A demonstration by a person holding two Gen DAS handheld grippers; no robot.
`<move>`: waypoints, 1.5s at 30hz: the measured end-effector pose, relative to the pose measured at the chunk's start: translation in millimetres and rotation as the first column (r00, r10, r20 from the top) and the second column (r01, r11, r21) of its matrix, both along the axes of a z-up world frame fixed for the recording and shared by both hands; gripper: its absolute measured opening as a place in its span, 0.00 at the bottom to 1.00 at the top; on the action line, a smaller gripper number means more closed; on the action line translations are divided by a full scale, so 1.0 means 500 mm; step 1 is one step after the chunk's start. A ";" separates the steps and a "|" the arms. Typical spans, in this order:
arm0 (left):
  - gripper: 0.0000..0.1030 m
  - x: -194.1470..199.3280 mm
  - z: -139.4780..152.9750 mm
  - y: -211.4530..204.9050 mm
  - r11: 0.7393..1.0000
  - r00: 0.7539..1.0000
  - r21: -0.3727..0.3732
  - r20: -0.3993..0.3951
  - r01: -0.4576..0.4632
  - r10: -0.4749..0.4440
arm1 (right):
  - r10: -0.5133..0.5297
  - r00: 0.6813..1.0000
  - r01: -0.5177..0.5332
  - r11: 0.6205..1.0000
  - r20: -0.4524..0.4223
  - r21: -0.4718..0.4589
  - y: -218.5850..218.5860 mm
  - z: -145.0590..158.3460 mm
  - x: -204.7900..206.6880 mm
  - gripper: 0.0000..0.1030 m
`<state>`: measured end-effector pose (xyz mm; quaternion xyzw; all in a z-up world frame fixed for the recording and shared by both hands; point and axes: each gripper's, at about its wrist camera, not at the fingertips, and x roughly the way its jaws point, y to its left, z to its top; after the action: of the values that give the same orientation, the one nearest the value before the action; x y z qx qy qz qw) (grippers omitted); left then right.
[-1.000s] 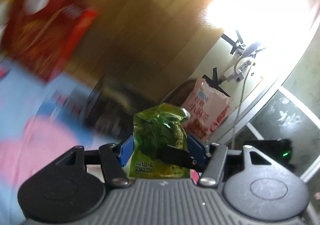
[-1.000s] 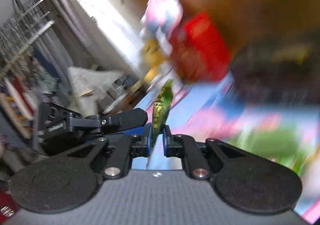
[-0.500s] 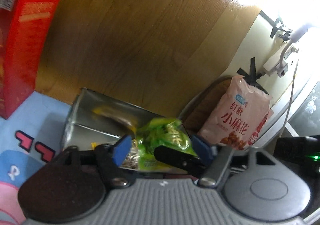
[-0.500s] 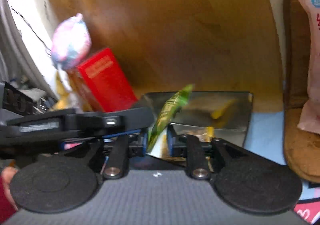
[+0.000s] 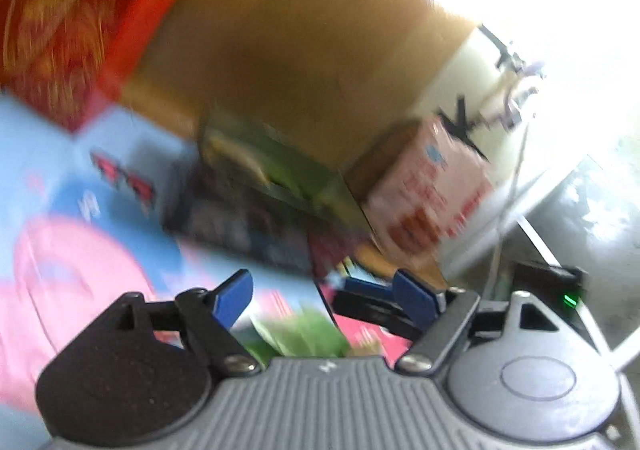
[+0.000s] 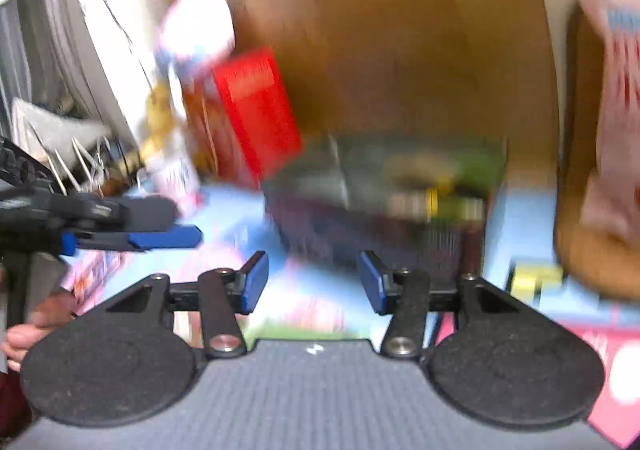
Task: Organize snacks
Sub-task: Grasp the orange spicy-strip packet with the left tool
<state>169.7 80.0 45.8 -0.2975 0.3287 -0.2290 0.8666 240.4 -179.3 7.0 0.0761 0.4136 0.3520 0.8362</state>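
Both views heavily blurred by motion. Left gripper (image 5: pixel 324 290) spread wide, blue pads (image 5: pixel 234 296) apart, nothing gripped between them. Right gripper (image 6: pixel 314 280) with jaws opening, blue pads (image 6: pixel 254 280) parted, nothing between them either. Seen ahead of both grippers, beyond the fingertips: metal tin (image 6: pixel 384 186) lying open, with yellow and green snack packets (image 6: pixel 448 178) inside, details too smeared to read. Ahead and to the left of the right gripper, just beside the tin: red box (image 6: pixel 256 110) standing upright, with a pink-and-white bag (image 6: pixel 196 26) above it. Same red box (image 5: pixel 80 18) far up and left of the left gripper. Ahead and to the right of the left gripper: pink snack bag (image 5: pixel 428 190) propped upright beside the tin (image 5: pixel 276 174). Underneath everything, a blue and pink cartoon-printed mat (image 5: pixel 80 250); wooden board (image 6: pixel 380 30) behind. Left gripper's finger (image 6: pixel 160 238) visible at the left of the right wrist view, with part of a hand (image 6: pixel 24 334) at the lower left edge.
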 end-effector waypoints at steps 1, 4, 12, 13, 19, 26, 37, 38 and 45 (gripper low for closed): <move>0.77 -0.004 -0.010 -0.009 1.000 1.000 -0.005 -0.023 0.012 -0.013 | -0.009 0.999 0.009 1.000 -0.040 -0.008 -0.003 -0.013 0.003 0.52; 0.77 0.005 -0.043 -0.037 1.000 0.995 0.013 -0.103 0.013 -0.011 | -0.032 0.984 0.038 0.999 -0.177 0.030 -0.020 -0.043 0.023 0.52; 0.56 -0.011 -0.054 -0.049 1.000 0.996 -0.017 -0.087 0.009 -0.010 | -0.017 0.964 0.068 0.981 -0.267 0.183 -0.055 -0.028 -0.023 0.31; 0.53 -0.016 -0.051 -0.050 0.999 0.996 -0.041 -0.083 0.023 -0.026 | -0.020 0.975 0.060 0.982 -0.223 0.178 -0.048 -0.015 -0.045 0.30; 0.49 -0.089 -0.053 -0.060 0.993 0.993 -0.052 -0.049 0.104 -0.107 | 0.061 0.993 -0.042 0.983 -0.102 0.181 -0.025 0.010 -0.168 0.22; 0.55 -0.180 -0.073 0.000 0.998 0.998 -0.047 -0.032 0.049 -0.050 | 0.065 0.998 -0.066 0.997 0.025 0.032 -0.023 -0.002 -0.229 0.37; 0.60 -0.171 -0.120 -0.027 1.000 0.996 0.014 -0.085 0.023 -0.021 | 0.027 0.994 -0.010 0.987 -0.104 0.162 -0.039 -0.056 -0.203 0.43; 0.55 -0.172 -0.122 -0.031 1.000 0.995 0.010 -0.092 0.029 -0.028 | 0.048 0.991 -0.026 0.984 -0.122 0.174 -0.037 -0.057 -0.209 0.26; 0.35 -0.223 -0.110 -0.026 0.997 0.995 -0.026 -0.071 0.067 -0.069 | 0.047 0.988 -0.013 0.975 -0.146 0.223 -0.069 -0.050 -0.268 0.12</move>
<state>57.9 67.2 -9.3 -0.3046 0.3668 -0.2514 0.8423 106.3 -213.6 -18.2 0.1888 0.4350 0.4017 0.7834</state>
